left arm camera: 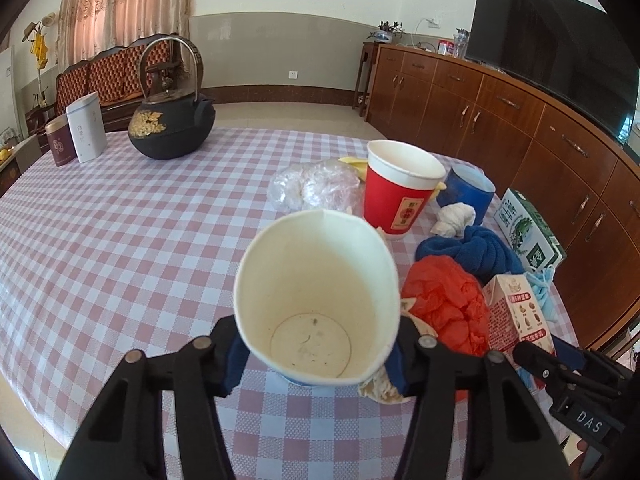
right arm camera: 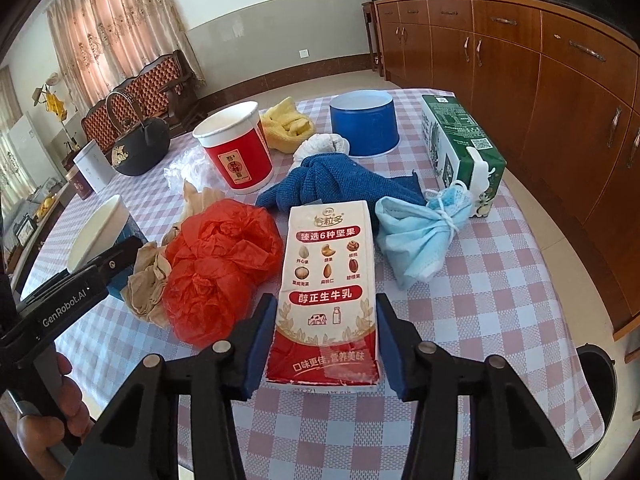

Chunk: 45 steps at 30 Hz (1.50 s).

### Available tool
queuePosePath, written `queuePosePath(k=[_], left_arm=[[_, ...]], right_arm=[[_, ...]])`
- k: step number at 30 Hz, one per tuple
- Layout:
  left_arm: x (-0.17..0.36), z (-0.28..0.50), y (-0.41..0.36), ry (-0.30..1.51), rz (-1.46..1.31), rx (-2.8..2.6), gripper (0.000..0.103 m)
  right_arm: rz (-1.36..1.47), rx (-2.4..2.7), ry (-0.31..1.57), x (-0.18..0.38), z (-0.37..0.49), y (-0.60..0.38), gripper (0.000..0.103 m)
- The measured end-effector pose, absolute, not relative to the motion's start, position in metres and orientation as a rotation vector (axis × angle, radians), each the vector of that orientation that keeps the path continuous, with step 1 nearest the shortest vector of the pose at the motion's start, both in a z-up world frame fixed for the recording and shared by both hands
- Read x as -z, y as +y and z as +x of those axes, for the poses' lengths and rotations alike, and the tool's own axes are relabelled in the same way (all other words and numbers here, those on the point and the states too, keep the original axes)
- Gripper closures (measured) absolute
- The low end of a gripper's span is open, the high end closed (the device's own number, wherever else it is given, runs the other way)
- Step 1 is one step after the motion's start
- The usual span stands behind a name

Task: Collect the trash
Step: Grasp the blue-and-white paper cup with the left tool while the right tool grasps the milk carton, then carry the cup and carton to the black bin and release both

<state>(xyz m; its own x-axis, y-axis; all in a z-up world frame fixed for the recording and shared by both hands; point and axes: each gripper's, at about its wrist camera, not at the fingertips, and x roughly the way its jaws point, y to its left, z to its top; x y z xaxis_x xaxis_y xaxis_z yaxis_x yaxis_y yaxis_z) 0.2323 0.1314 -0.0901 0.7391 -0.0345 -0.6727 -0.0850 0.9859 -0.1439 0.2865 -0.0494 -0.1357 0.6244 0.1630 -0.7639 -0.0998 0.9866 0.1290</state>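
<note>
Pinching the cup [left arm camera: 316, 300] low at the table's [left arm camera: 120, 240] near edge, the left gripper [left arm camera: 316, 354] already dents its thin wall, while the right gripper [right arm camera: 320, 344] clamps the stiffer carton [right arm camera: 326, 292] beside it.

- A black iron teapot [left arm camera: 171, 128] with a tall hoop handle stands far ahead and left of the hand-held gripper, on the checked desk [left arm camera: 120, 240].
- Two tea tins [left arm camera: 76, 134], one white and one maroon, stand left of the teapot.
- A brown sideboard [left arm camera: 500, 120] runs along the right wall, carrying a dark television [left arm camera: 560, 52].
- A carved wooden sofa [left arm camera: 112, 76] sits under the curtains [left arm camera: 128, 4].
</note>
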Motion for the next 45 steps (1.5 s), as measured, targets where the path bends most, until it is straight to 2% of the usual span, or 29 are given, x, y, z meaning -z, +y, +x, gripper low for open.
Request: queuePosePath(k=[19,37,45], left_arm=[[0.065,0.187,0.119,0.724,-0.145,0.021,0.047],[0.068,0.175,0.094,0.75,-0.14,0.073,0.047],[0.058,0.169,0.072,0.735,-0.113,0.119,0.047]], right_arm=[[0.125,-0.151,0.85,0.111,0.236,-0.076,0.052],[0.103,-0.113,0.916,0.144,0.236,-0.083,0.049],[0.18,-0.182,0.9,0.137,0.231,-0.089,0.051]])
